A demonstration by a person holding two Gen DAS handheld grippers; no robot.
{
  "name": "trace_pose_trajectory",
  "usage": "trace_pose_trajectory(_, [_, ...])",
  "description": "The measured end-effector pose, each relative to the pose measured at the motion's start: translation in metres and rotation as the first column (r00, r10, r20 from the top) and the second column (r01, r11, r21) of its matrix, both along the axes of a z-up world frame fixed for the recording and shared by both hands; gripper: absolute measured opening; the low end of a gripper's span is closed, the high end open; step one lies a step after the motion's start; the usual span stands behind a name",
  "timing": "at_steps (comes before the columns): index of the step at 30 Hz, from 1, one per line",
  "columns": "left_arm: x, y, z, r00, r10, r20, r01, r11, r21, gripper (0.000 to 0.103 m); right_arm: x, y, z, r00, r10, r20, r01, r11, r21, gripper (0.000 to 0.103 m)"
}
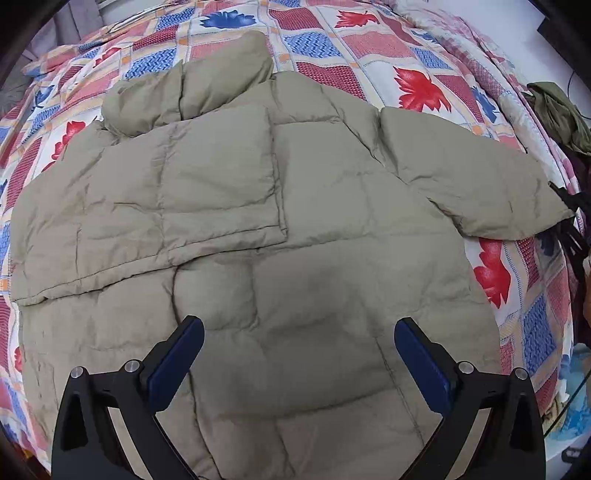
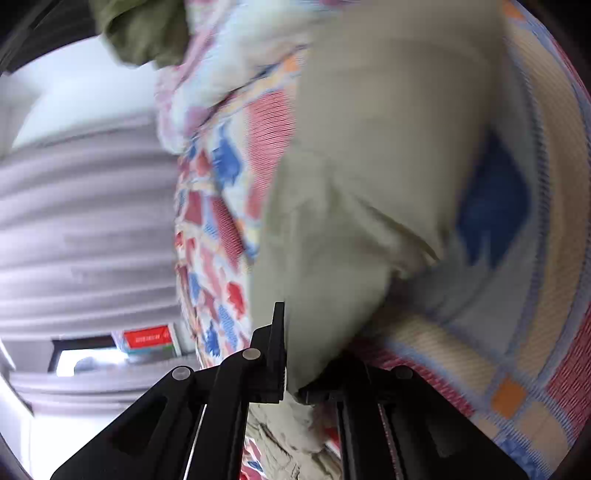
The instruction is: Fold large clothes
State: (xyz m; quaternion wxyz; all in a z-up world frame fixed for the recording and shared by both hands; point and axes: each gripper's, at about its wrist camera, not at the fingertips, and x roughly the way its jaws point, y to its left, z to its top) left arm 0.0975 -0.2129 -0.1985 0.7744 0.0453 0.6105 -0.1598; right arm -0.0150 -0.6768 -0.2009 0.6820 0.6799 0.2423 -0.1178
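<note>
A large beige quilted puffer jacket (image 1: 295, 229) lies flat on a patchwork bedspread (image 1: 369, 44). Its left sleeve (image 1: 207, 184) is folded across the body. Its right sleeve (image 1: 472, 173) stretches out to the right edge of the bed. My left gripper (image 1: 299, 332) is open and empty, hovering over the jacket's lower body. In the right wrist view my right gripper (image 2: 291, 354) is shut on the end of the beige sleeve (image 2: 369, 166), held just above the bedspread (image 2: 535, 277). That view is blurred.
An olive green garment (image 1: 561, 114) lies at the bed's right edge; it also shows in the right wrist view (image 2: 140, 29). Grey curtains (image 2: 85, 221) hang beside the bed. Dark objects (image 1: 576, 229) sit off the bed's right side.
</note>
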Motion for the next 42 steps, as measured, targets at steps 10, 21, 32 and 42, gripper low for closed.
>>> trace_pose_trajectory(10, [0.013, 0.076, 0.015, 0.995, 0.086, 0.058, -0.086, 0.996, -0.015, 0.103, 0.091, 0.116, 0.107, 0.941, 0.339, -0.017, -0.323, 0.877, -0.356, 0.006])
trace_pose_trajectory(21, [0.027, 0.192, 0.014, 0.962, 0.256, 0.092, -0.258, 0.966, 0.014, 0.103, 0.176, 0.382, 0.067, 0.667, 0.676, -0.313, -0.717, 0.467, -0.518, 0.006])
trace_pose_trajectory(32, [0.043, 0.229, 0.013, 0.956, 0.267, 0.118, -0.269, 0.963, 0.002, 0.103, 0.168, 0.389, -0.024, 0.666, 0.653, -0.362, -0.745, 0.613, -0.265, 0.029])
trace_pose_trajectory(42, [0.083, 0.266, 0.013, 0.933, 0.339, 0.117, -0.335, 0.941, -0.054, 0.103, 0.135, 0.330, 0.026, 0.816, 0.501, -0.289, -0.573, 0.767, -0.290, 0.071])
